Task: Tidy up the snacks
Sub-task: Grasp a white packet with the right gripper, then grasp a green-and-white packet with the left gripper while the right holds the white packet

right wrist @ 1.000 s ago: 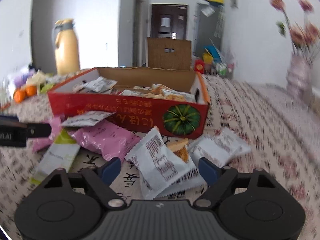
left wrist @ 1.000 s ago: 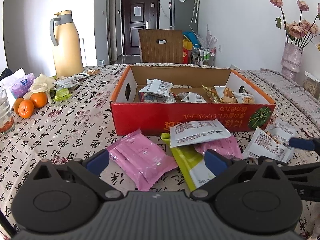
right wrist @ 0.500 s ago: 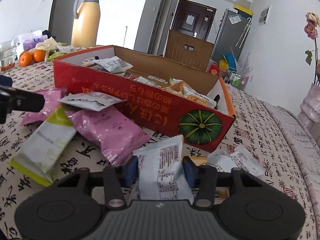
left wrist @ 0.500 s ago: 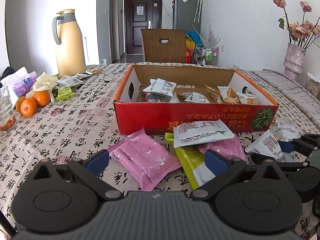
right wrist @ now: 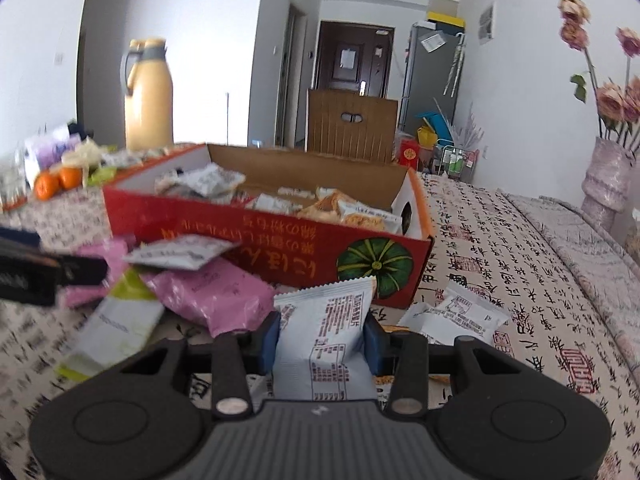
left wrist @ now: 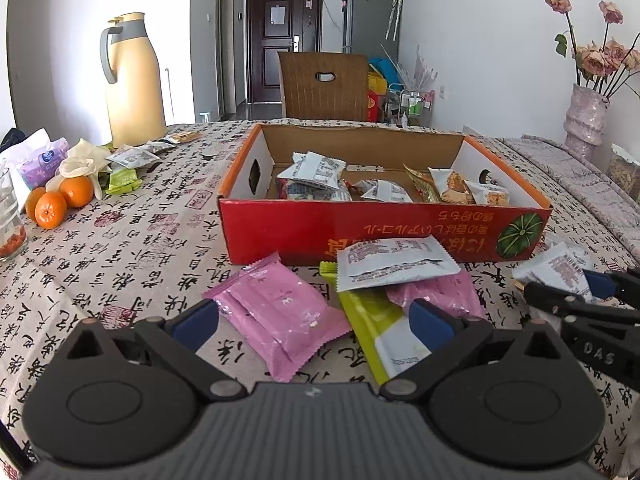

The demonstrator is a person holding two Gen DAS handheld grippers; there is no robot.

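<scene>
The right gripper (right wrist: 320, 334) has its fingers (right wrist: 269, 340) narrowed onto a white snack packet (right wrist: 326, 344), which stands upright between the blue pads, pinched from both sides, just in front of the near wall of the red cardboard box (right wrist: 256, 240). In the left wrist view that same gripper shows at the right edge, the white packet (left wrist: 556, 270) in its grip, near the box's right near corner. The left gripper (left wrist: 314, 320) hovers with its fingers (left wrist: 196, 318) wide apart and nothing between them, above the loose pile on the tabletop (left wrist: 132, 248). That pile, just in front of the box, counts two pink packets, one on the left (left wrist: 280, 312) and one partly buried on the right (left wrist: 448, 292), one yellow-green packet (left wrist: 376, 320), and one flat white packet (left wrist: 394, 262) lying on top of them. One more white packet (right wrist: 456, 318) lies flat on the cloth to the right of the held one. Inside the box are several packets, white ones at the left and middle and orange-printed ones toward the right; their exact count cannot be told. At the far left stand one tall yellow jug (left wrist: 134, 84), three oranges (left wrist: 60, 200) in a cluster, and a few more small packets (left wrist: 128, 160). One vase of dried roses (left wrist: 584, 116) stands at the far right, and one wooden chair (left wrist: 324, 84) beyond the tabletop.
</scene>
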